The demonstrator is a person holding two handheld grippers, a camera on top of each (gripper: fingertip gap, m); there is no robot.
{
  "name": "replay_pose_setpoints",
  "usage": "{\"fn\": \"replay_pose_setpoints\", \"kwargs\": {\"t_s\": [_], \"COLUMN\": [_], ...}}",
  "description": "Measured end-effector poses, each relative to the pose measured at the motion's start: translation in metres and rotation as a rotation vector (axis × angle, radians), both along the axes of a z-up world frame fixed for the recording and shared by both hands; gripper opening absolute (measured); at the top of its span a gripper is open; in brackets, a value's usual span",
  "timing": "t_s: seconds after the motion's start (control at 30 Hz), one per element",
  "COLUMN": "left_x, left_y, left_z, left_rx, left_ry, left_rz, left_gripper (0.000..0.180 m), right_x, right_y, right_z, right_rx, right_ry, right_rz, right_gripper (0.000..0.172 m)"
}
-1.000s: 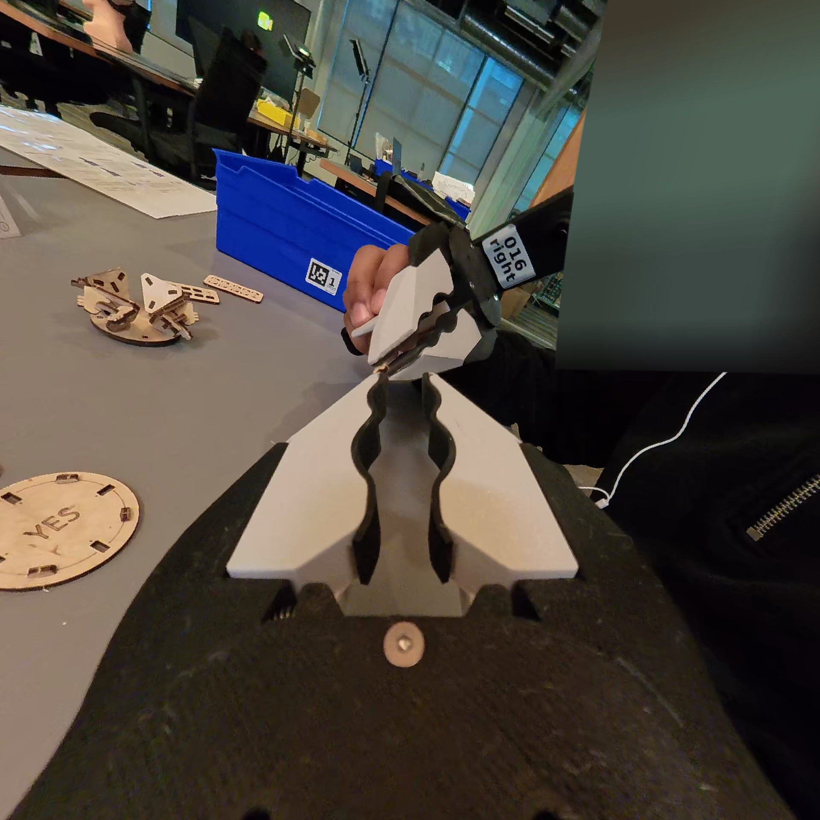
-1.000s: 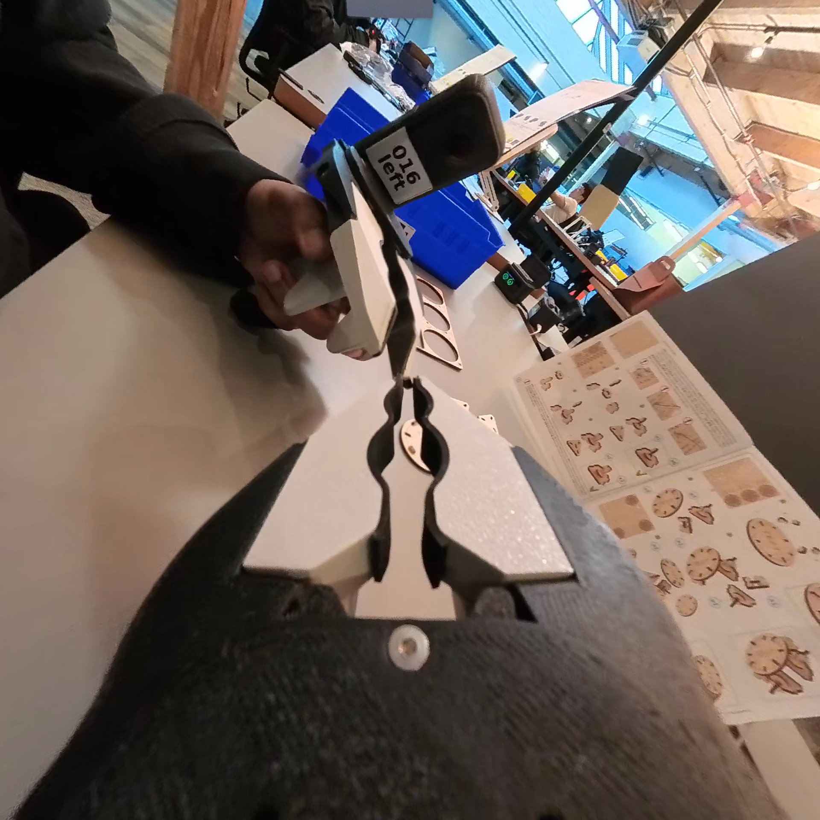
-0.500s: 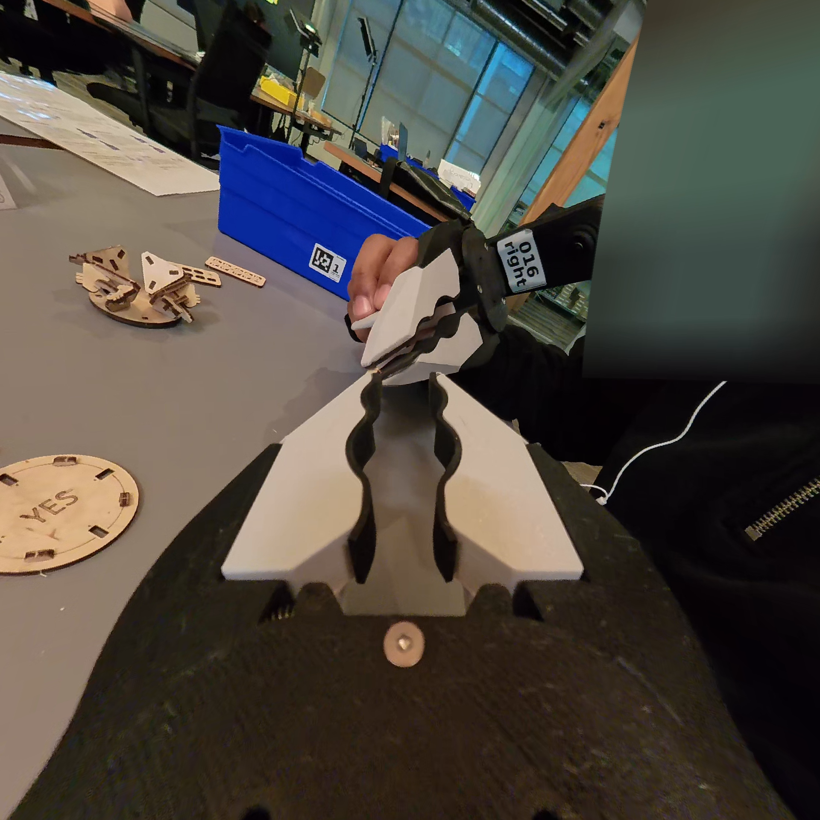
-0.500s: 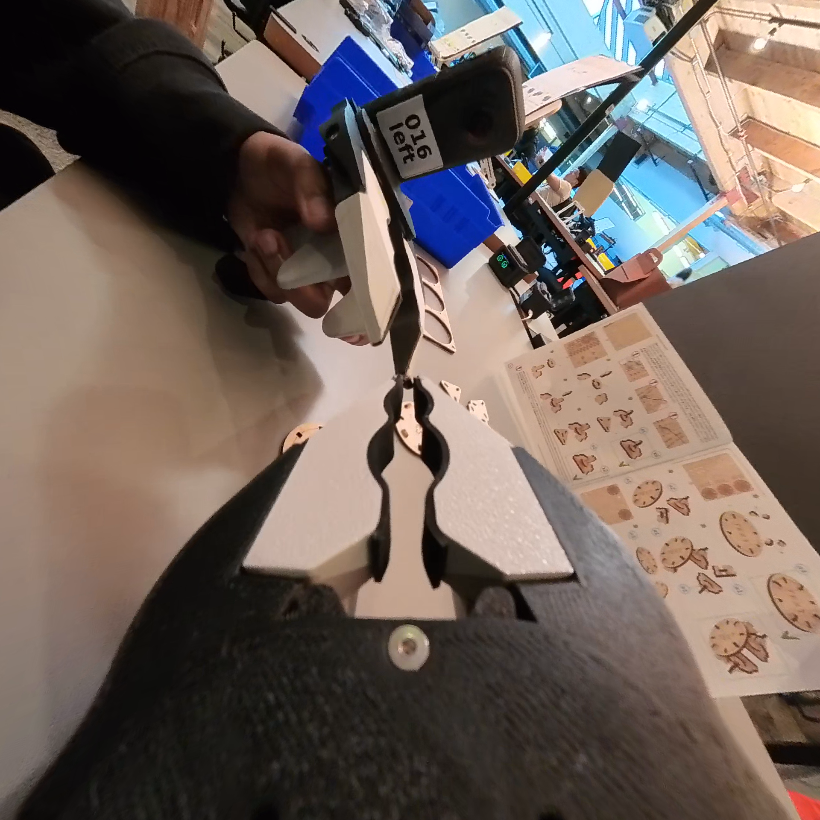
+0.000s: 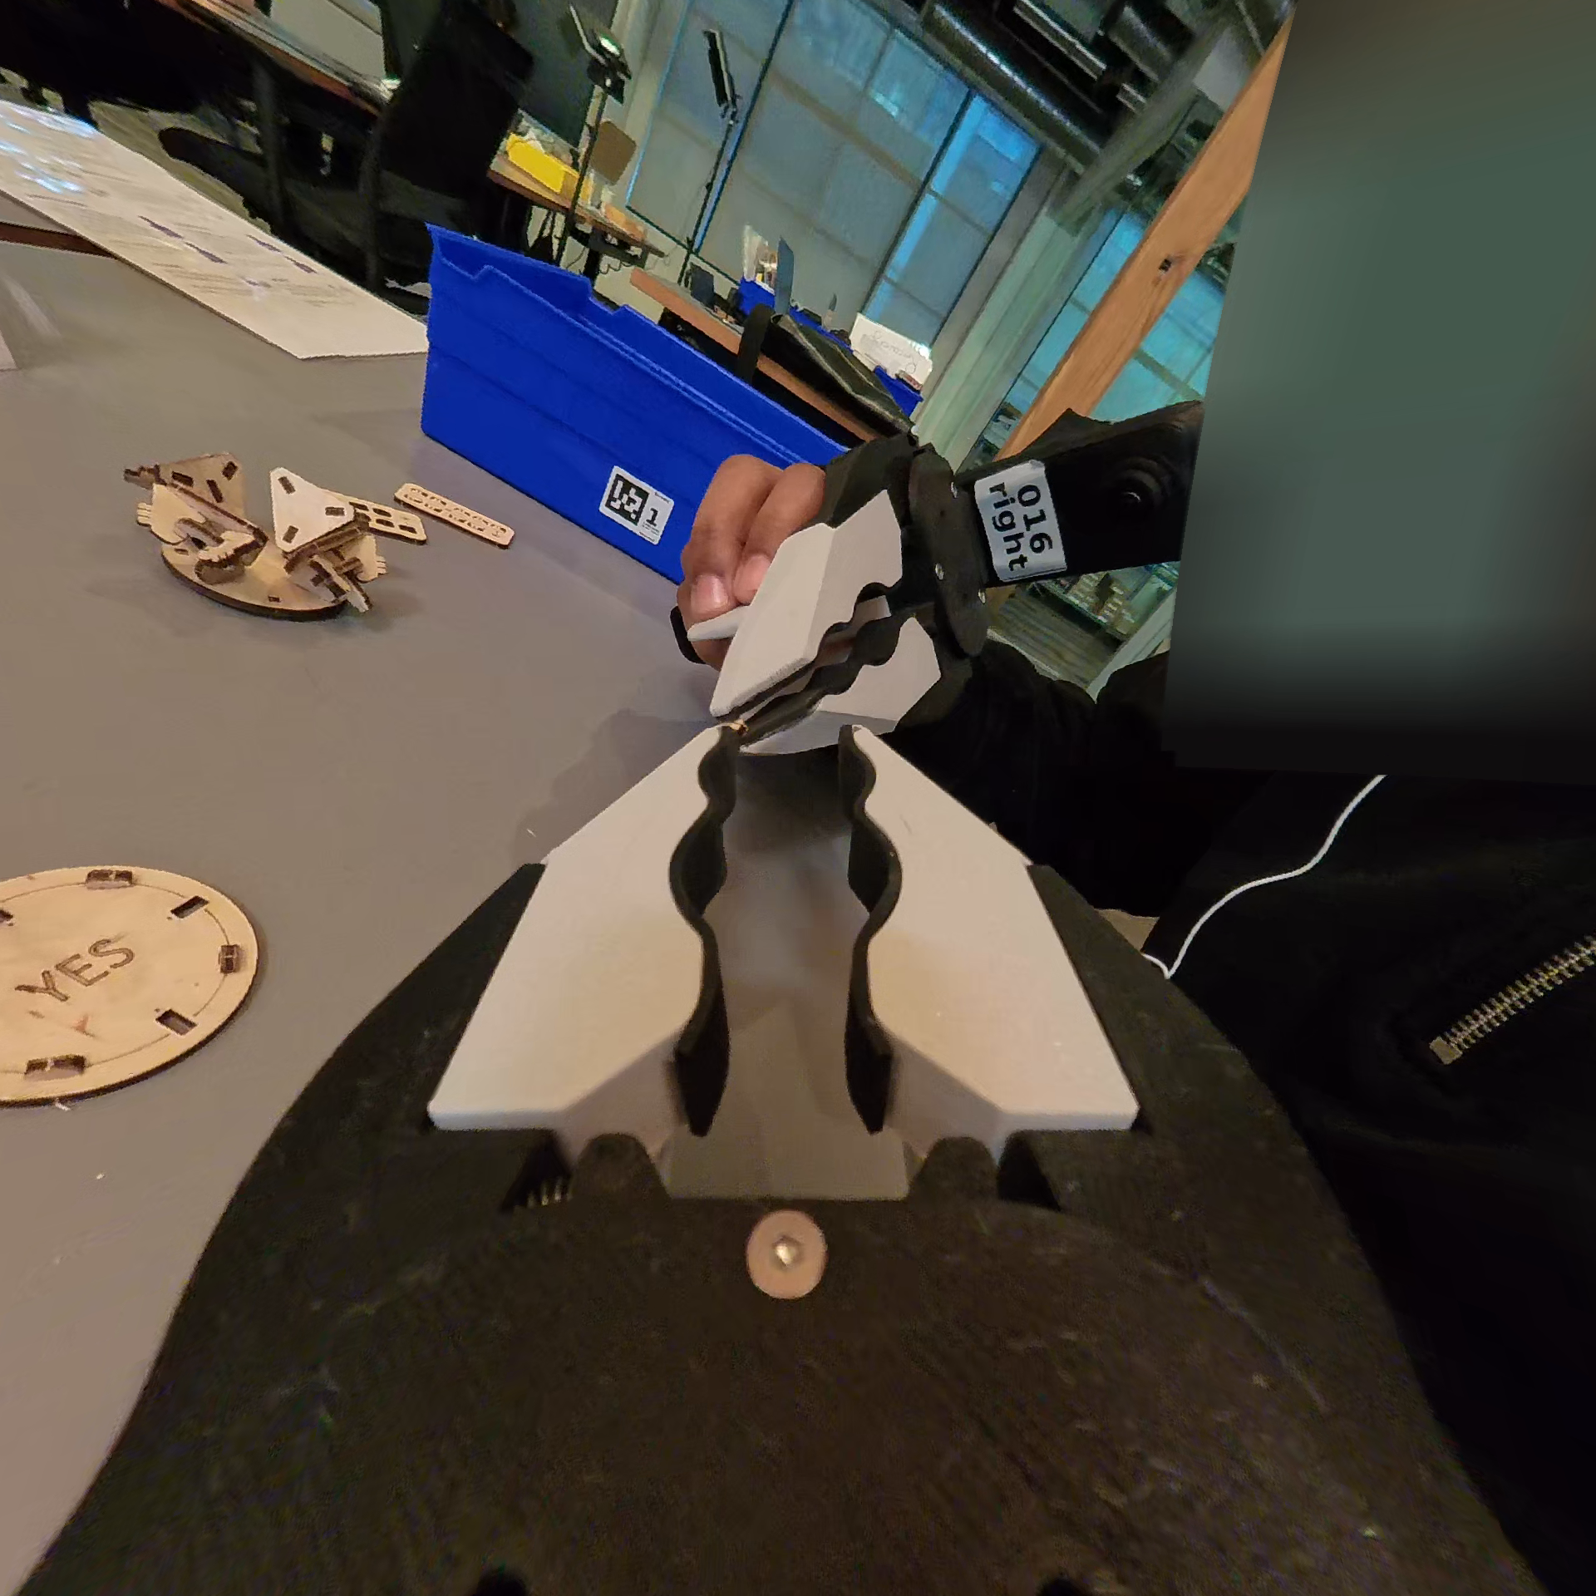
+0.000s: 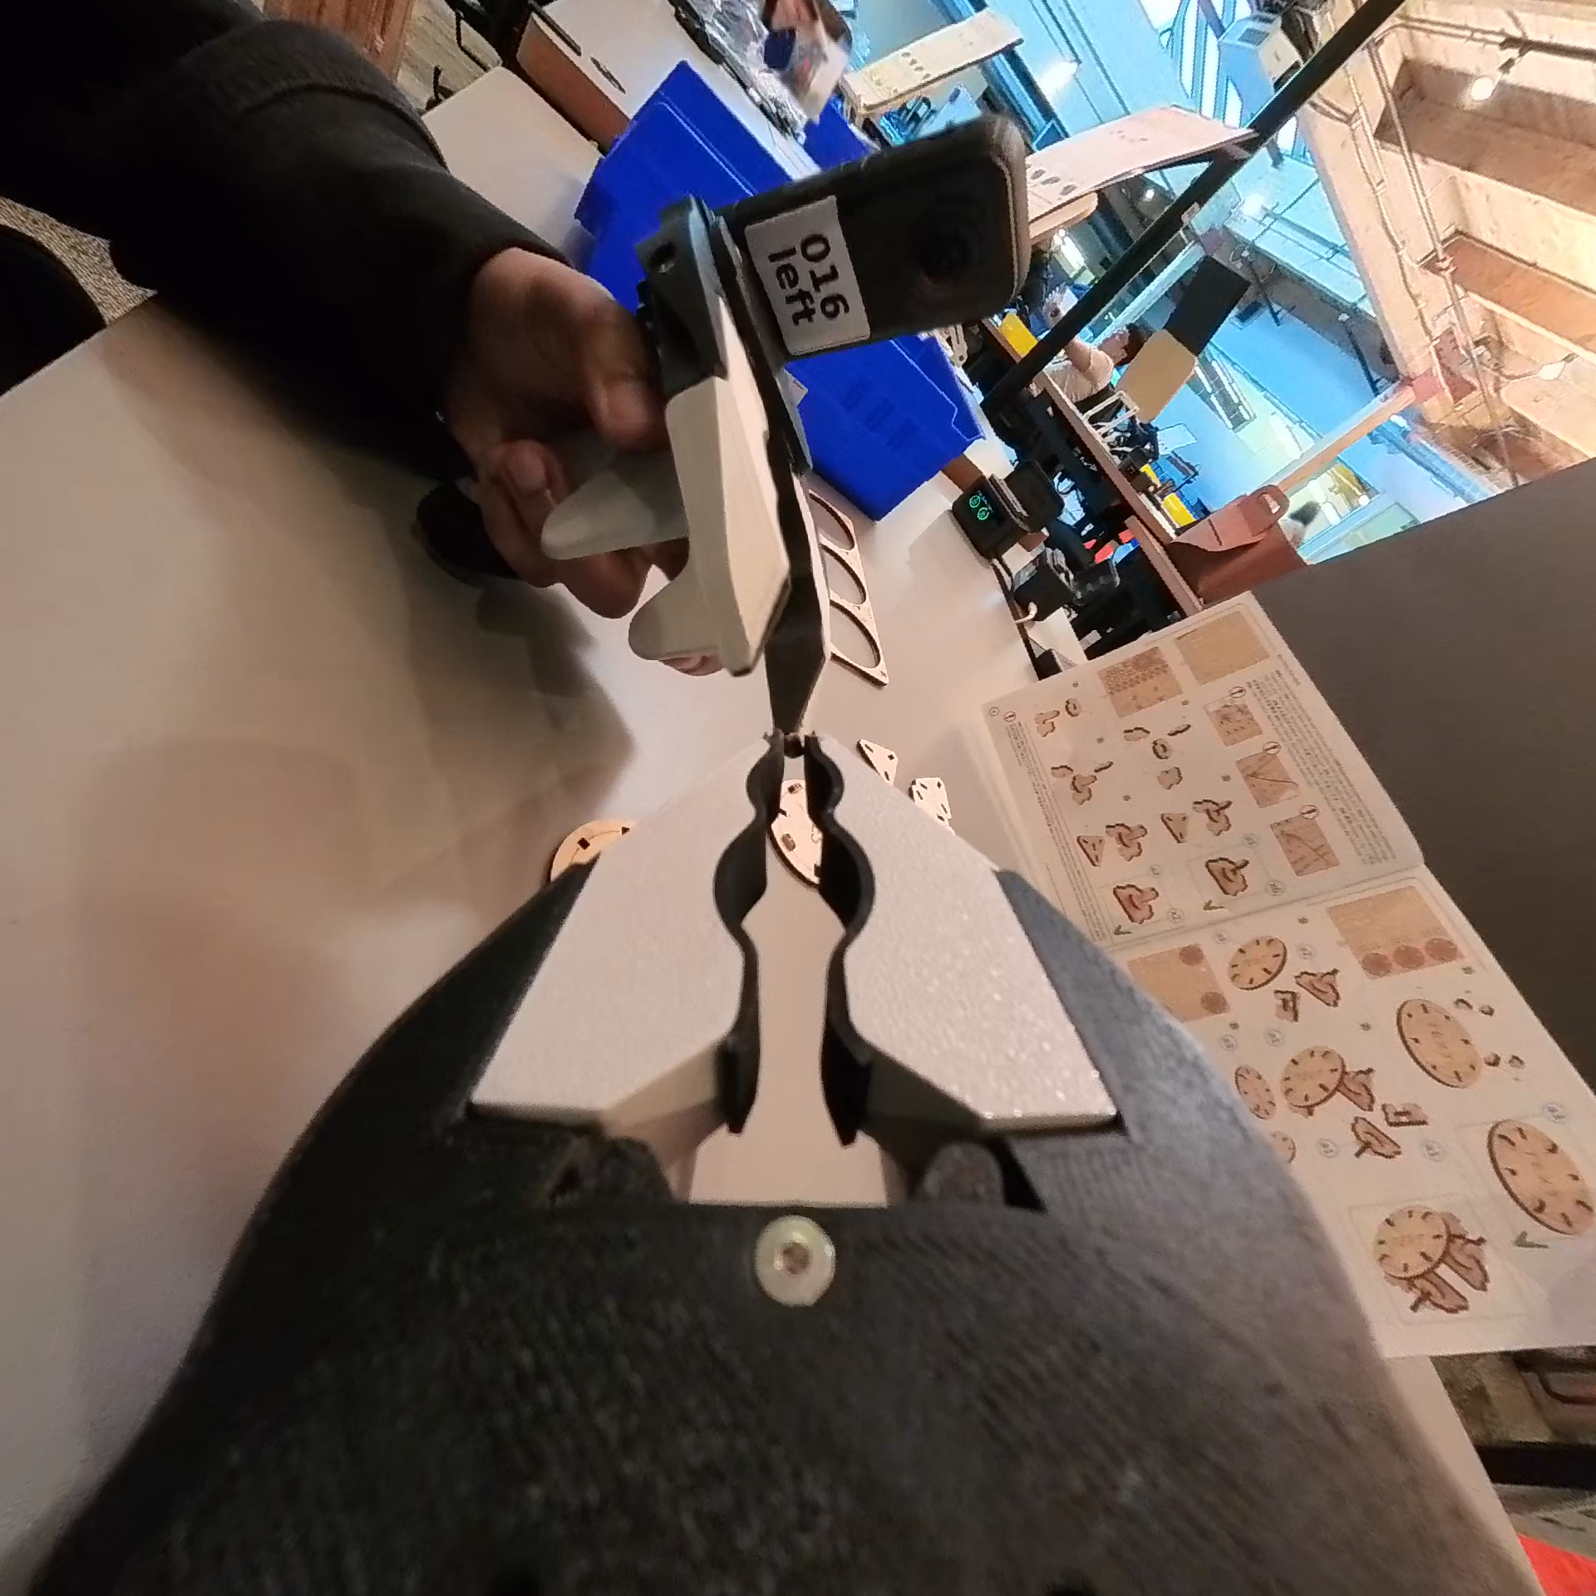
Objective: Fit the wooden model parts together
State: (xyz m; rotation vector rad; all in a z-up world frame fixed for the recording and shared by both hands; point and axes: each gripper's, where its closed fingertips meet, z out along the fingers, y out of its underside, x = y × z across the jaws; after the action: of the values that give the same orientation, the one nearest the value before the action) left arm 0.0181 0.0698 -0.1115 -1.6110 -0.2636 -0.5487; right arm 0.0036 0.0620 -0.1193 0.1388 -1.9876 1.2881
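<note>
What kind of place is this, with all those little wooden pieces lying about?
Probably a shared workshop or lab: laser-cut wooden parts and an illustrated assembly sheet lie on a grey table, beside a blue bin, with more desks before tall windows behind.

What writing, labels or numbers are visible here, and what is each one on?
I won't quote wording; these bear it.
Wooden disc: engraved word.
Sticker on blue bin: code square, digit.
White camera tags: printed.
Instruction sheet: too small.
Paper sheet: blurred.
</note>
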Motion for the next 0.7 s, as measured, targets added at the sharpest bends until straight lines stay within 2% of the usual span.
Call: {"fn": "replay_pose_setpoints", "kwargs": {"t_s": [0.5, 0.7], "left_x": [0.0007, -0.0040], "left_y": [0.0016, 0.0002], "left_z": [-0.0006, -0.0009], "left_rx": [-0.001, 0.004], "left_ry": [-0.025, -0.085], "left_rz": [-0.007, -0.005], "left_gripper": [0.018, 0.008], "right_x": [0.0063, 0.0062], "right_y": [-0.0044, -0.0053], "right_z": [0.0054, 0.0049], "right_rx": [-0.035, -0.022], "right_ry": [-0.005, 0.014], "right_rz": [0.032, 0.025], "right_gripper": [0.000, 0.000]}}
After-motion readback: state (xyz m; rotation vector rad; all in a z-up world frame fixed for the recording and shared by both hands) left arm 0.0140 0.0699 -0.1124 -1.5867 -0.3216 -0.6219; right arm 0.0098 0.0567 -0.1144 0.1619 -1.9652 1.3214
